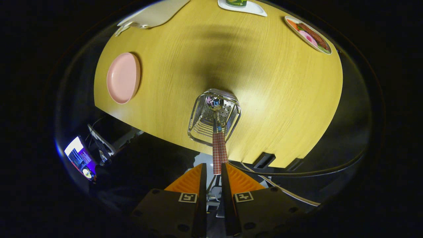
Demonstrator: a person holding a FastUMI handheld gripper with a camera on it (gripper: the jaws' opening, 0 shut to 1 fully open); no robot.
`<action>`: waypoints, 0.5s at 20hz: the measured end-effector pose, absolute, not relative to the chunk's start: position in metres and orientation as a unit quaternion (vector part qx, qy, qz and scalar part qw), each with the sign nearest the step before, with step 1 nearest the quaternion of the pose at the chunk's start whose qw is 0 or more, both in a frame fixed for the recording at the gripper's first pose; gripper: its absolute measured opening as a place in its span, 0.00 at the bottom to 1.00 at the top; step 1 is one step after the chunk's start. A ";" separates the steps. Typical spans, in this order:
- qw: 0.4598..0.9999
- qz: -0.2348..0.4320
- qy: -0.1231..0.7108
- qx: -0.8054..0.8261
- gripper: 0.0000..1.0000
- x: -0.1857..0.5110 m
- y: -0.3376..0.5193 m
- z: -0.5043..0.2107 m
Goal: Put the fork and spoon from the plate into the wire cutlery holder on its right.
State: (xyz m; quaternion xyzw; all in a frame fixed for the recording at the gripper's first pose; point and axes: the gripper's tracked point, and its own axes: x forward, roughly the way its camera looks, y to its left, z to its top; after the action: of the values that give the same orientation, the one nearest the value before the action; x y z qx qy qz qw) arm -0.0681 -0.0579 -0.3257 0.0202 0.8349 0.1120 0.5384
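Here the gripper [211,170] points steeply down over the near edge of the table [281,99], its two orange fingers [190,180] drawn close together, and the red-checked handle of a spoon [219,152] stands between them. The handle's end sits right at the fingertips; both seem to press on it, so I take the jaws as closed on the spoon, though the contact on the left side is narrow. The spoon hangs nearly straight along the fingers, its shiny bowl already down inside the wire cutlery holder [214,117], which lies just ahead of the fingers on the wood

The step in hand looks like the drop into the holder. To do it well, keep the handle upright and centred over the holder's mouth, lower until the bowl is near the perforated bottom, then ease the fingers apart only a little so the spoon settles against the wires rather than tipping out. Lift straight back along the handle so neither finger catches it or drags the light holder

Well apart to the left sits the pink plate [123,78], which looks bare. I cannot make out the fork, so whether it is in the holder I cannot tell
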 end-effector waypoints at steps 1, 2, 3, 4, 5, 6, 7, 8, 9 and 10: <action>0.559 0.114 0.821 0.026 0.26 -0.067 -0.055 -0.318; 0.581 0.116 0.805 0.031 0.26 -0.066 -0.053 -0.310; 0.602 0.116 0.789 0.036 0.26 -0.067 -0.049 -0.300; 0.624 0.114 0.772 0.042 0.28 -0.068 -0.045 -0.289; 0.645 0.111 0.755 0.046 0.31 -0.071 -0.039 -0.278; 0.665 0.110 0.737 0.051 0.31 -0.072 -0.033 -0.269; 0.686 0.107 0.718 0.056 0.31 -0.073 -0.027 -0.261; 0.709 0.105 0.695 0.062 0.31 -0.069 -0.019 -0.252; 0.734 0.103 0.668 0.071 0.31 -0.063 -0.012 -0.242; 0.758 0.096 0.640 0.079 0.35 -0.056 -0.006 -0.232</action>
State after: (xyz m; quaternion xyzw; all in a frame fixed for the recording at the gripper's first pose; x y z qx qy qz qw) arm -0.0561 -0.0055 -0.2318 0.0788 0.6404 0.0959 0.7580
